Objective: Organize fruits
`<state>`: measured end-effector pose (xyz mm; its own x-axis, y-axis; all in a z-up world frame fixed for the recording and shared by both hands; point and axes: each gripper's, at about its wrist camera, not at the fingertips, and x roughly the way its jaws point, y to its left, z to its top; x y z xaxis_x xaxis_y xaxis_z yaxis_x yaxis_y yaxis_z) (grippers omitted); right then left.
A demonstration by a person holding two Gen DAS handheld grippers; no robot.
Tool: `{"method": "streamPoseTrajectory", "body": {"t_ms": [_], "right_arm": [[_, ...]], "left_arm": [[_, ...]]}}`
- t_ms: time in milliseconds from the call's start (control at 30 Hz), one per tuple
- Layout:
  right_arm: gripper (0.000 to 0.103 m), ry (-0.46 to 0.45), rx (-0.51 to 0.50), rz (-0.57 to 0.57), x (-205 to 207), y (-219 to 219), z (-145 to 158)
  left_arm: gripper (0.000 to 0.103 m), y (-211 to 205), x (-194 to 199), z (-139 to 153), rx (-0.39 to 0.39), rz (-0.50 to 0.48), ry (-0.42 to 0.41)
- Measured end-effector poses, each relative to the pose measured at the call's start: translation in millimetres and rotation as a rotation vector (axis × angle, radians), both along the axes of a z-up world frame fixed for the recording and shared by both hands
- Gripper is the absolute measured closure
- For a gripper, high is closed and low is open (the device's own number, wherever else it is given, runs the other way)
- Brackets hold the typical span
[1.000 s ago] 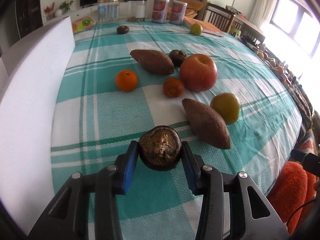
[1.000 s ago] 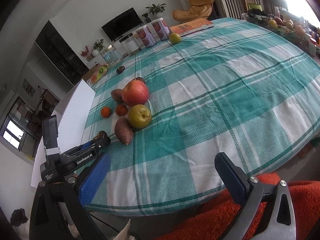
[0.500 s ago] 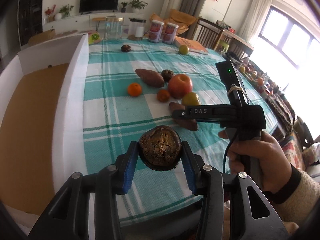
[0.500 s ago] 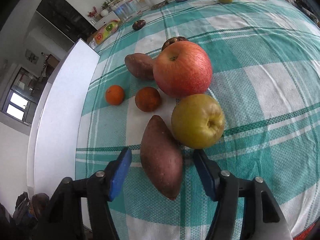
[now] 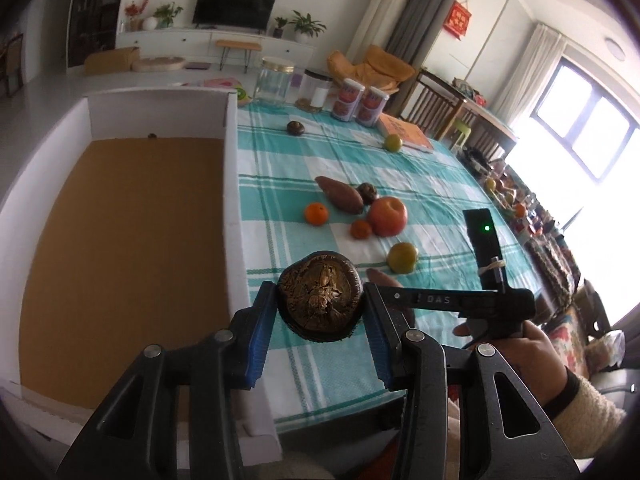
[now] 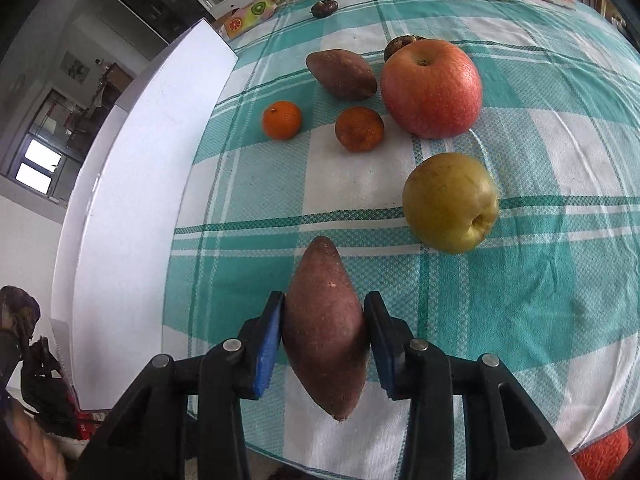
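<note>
My left gripper [image 5: 318, 312] is shut on a dark brown wrinkled fruit [image 5: 320, 300], held high above the table's near edge beside a white box with a brown floor [image 5: 120, 240]. My right gripper [image 6: 324, 328] is shut on a reddish sweet potato [image 6: 325, 332] just over the checked cloth. On the cloth lie a red apple [image 6: 431, 88], a yellow-green apple [image 6: 450, 202], two small oranges [image 6: 281, 119] [image 6: 359, 128], a second sweet potato [image 6: 341, 74] and another dark fruit [image 6: 396, 46].
The white box wall [image 6: 136, 168] runs along the table's left side. At the far end stand glass jars [image 5: 274, 84], two cans [image 5: 356, 100], a book [image 5: 404, 132], a small green fruit [image 5: 393, 143] and a dark fruit [image 5: 296, 128].
My left gripper rose and drew back with the dark fruit, showing more of the box. My right gripper closed on the sweet potato; the yellow-green apple now sits apart from it.
</note>
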<state>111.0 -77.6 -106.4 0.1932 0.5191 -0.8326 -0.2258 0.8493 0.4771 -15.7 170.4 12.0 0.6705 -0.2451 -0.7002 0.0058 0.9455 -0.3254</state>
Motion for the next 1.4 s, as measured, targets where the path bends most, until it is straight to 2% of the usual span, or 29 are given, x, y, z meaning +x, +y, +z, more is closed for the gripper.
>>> {"method": "streamPoseTrajectory", "body": {"t_ms": [100, 167, 233, 300, 367, 467, 533, 600, 700, 767, 833, 900, 933, 1000, 1067, 1133, 1233, 1300, 1367, 1400], "right_arm": [[0.062, -0.006, 0.189, 0.066, -13, 27, 43], [0.062, -0.047, 0.261, 0.158, -24, 61, 75], [0.062, -0.078, 0.294, 0.248, -35, 98, 96], [0.062, -0.091, 0.295, 0.317, -45, 133, 101], [0.062, -0.101, 0.254, 0.362, -50, 170, 89], [0.061, -0.098, 0.2, 0.38, -52, 193, 71], [0.06, -0.101, 0.183, 0.361, -47, 197, 66], [0.058, -0.102, 0.232, 0.33, -43, 183, 68], [0.057, -0.154, 0.254, 0.261, -36, 148, 76], [0.05, -0.213, 0.23, 0.182, -33, 110, 82], [0.033, -0.267, 0.176, 0.053, -31, 60, 80], [0.025, -0.317, 0.063, -0.112, -26, 7, 71], [0.025, -0.341, -0.03, -0.198, -20, -18, 64], [0.025, -0.35, -0.189, -0.347, -8, -69, 47], [0.025, -0.326, -0.324, -0.436, 15, -109, 25], [0.025, -0.274, -0.401, -0.456, 41, -135, 6], [0.023, -0.251, -0.452, -0.434, 71, -157, -16], [0.012, -0.326, -0.508, -0.423, 86, -156, -20], [0.001, -0.326, -0.49, -0.437, 106, -155, -29], [0.0, -0.328, -0.494, -0.454, 112, -162, -28]], "left_arm": [[0.059, 43, -9, 11, 0.094, 0.142, -0.019], [0.059, 67, -10, 4, 0.161, 0.234, 0.011], [0.059, 84, -9, -12, 0.195, 0.299, 0.056], [0.058, 95, -8, -29, 0.2, 0.341, 0.109], [0.058, 98, -9, -43, 0.198, 0.355, 0.151], [0.056, 96, -11, -53, 0.217, 0.363, 0.177], [0.041, 95, -12, -53, 0.214, 0.371, 0.173], [0.033, 92, -14, -50, 0.212, 0.385, 0.153], [0.033, 77, -11, -40, 0.187, 0.359, 0.113], [0.033, 56, -9, -31, 0.166, 0.298, 0.069], [0.024, 27, -7, -23, 0.149, 0.211, 0.024], [0.02, -6, -5, -20, 0.122, 0.105, -0.009], [0.02, -24, -1, -22, 0.107, 0.05, -0.012], [0.02, -57, 12, -34, 0.068, -0.046, 0.021], [0.02, -85, 30, -54, 0.021, -0.107, 0.056], [0.02, -111, 52, -76, 0.03, -0.125, 0.093], [0.02, -125, 85, -109, 0.139, -0.088, 0.11], [0.021, -122, 95, -122, 0.182, -0.054, 0.106], [0.021, -115, 108, -132, 0.216, -0.004, 0.11], [0.02, -111, 114, -136, 0.219, 0.015, 0.111]]}}
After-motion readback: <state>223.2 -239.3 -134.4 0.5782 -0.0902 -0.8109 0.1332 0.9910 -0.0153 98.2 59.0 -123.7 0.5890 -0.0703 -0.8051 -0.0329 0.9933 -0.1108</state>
